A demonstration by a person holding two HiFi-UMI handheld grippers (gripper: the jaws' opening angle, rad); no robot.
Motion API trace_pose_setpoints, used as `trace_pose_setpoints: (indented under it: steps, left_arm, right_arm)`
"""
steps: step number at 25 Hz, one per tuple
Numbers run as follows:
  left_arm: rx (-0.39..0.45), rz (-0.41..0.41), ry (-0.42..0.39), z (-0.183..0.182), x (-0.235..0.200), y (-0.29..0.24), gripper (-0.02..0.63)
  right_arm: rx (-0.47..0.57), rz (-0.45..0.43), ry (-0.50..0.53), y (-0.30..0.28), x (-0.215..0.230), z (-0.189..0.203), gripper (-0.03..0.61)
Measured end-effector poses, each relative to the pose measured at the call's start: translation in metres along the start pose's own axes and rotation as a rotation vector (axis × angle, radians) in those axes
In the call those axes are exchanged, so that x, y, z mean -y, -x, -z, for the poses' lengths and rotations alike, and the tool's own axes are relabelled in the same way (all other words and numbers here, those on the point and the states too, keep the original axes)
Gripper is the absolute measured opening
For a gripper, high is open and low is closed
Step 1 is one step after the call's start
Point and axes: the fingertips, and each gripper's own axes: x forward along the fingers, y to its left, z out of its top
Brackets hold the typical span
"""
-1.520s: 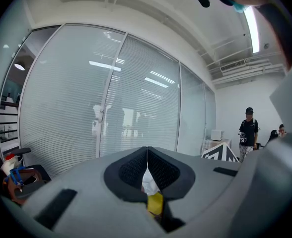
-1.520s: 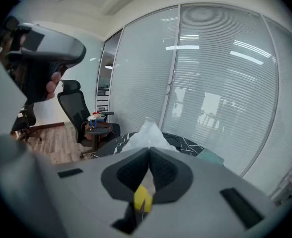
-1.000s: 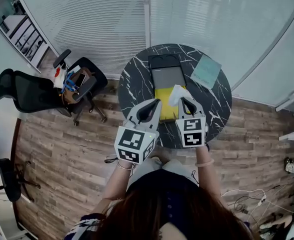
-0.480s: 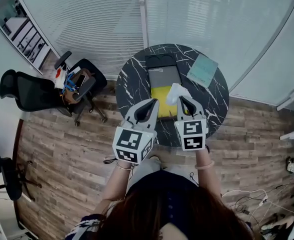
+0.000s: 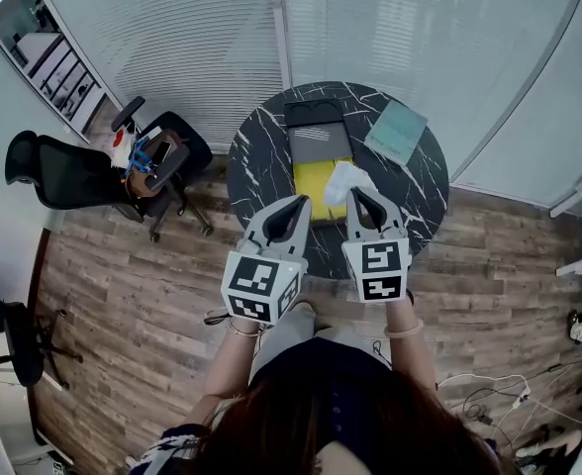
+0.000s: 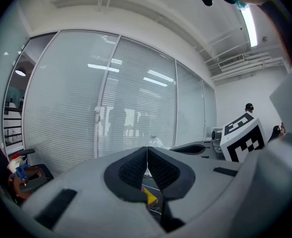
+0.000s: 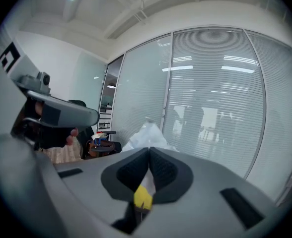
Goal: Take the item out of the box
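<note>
The right gripper (image 5: 353,194) has its two jaws pressed together on the white crinkled item (image 5: 342,178). In the right gripper view the item (image 7: 147,133) stands up out of the closed jaws, in front of the window blinds. The left gripper (image 5: 303,202) is closed too, and the left gripper view shows its pads meeting with nothing between them (image 6: 147,148). It is just beside the right gripper, at its left, and both are above the near edge of the round table (image 5: 261,166).

The white item is over the right side of the yellow box (image 5: 316,181), which lies in the middle of the table, open on top. If the lower end of the item touches the box, I cannot tell. Under both pairs of jaws a bit of the yellow box is visible (image 7: 142,197).

A grey panel (image 5: 321,144) touches the far side of the box, and behind it a dark tray (image 5: 314,115) reaches to the far edge of the table. A pale green booklet (image 5: 395,132) lies near the far right edge, apart from the box. Nothing lies between the grippers and the box.

On the floor at the left of the table there is an office chair (image 5: 167,156) with small things on its seat, and a second black chair (image 5: 53,171) further left.
</note>
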Motion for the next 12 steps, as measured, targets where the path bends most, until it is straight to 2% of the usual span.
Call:
trace_pose_setpoints:
  steps: [12]
  left_arm:
    - [-0.003,-0.046,-0.008,0.003,0.027,0.016,0.027]
  right_arm:
    - [0.057,-0.038,0.015,0.037,0.0,-0.008,0.025]
